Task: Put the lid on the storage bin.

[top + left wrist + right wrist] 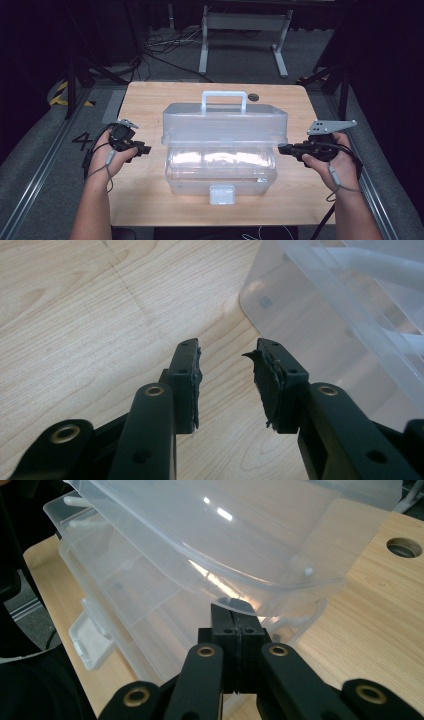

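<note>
Sitting in the middle of the tabletop point(145, 200), the clear box point(220, 170) has its lid point(225, 125) lifted. The right claw point(281, 148), pressed together, touches the lid's edge; the left claw point(146, 149) is spread, just beside the box.

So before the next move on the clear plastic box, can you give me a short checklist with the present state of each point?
1. Lid raised off the base: ok, it stands open above the clear box.
2. Left gripper free: ok, its jaws stand apart with nothing between them, beside the box corner.
3. Right gripper closed: ok, the jaws are shut together with nothing between them.
4. Right gripper under the lid edge: ok in the right gripper view, its tips sit just below the lid rim; real contact: cannot tell.
5. Front latch released: ok, it hangs on the base front.
6. Box fully on the table: ok.
</note>
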`<control>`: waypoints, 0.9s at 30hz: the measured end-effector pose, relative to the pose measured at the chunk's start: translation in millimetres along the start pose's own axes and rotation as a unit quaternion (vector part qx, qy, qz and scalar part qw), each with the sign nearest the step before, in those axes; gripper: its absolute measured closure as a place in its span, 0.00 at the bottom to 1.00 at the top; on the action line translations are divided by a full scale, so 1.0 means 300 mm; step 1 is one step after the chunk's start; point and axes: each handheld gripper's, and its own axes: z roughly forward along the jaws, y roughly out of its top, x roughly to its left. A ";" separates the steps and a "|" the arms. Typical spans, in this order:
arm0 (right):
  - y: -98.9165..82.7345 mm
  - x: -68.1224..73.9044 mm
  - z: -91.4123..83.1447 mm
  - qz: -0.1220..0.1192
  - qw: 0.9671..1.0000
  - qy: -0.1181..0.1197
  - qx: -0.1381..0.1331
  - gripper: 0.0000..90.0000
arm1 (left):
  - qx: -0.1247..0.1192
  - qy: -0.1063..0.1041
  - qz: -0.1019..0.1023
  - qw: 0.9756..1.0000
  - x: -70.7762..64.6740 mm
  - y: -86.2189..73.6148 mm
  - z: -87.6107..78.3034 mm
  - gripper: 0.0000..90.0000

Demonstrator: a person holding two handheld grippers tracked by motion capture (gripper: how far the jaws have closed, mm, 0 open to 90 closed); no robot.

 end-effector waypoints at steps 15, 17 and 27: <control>-0.007 0.008 0.005 -0.016 0.998 0.017 0.054 1.00 | 0.011 -0.004 0.008 1.000 0.017 -0.014 0.021 0.64; -0.008 0.010 0.007 -0.016 0.998 0.018 0.061 1.00 | 0.015 -0.006 0.010 1.000 0.018 -0.015 0.023 0.64; -0.014 0.017 0.016 -0.023 0.996 0.024 0.088 1.00 | 0.019 -0.006 0.009 1.000 0.023 -0.019 0.030 0.64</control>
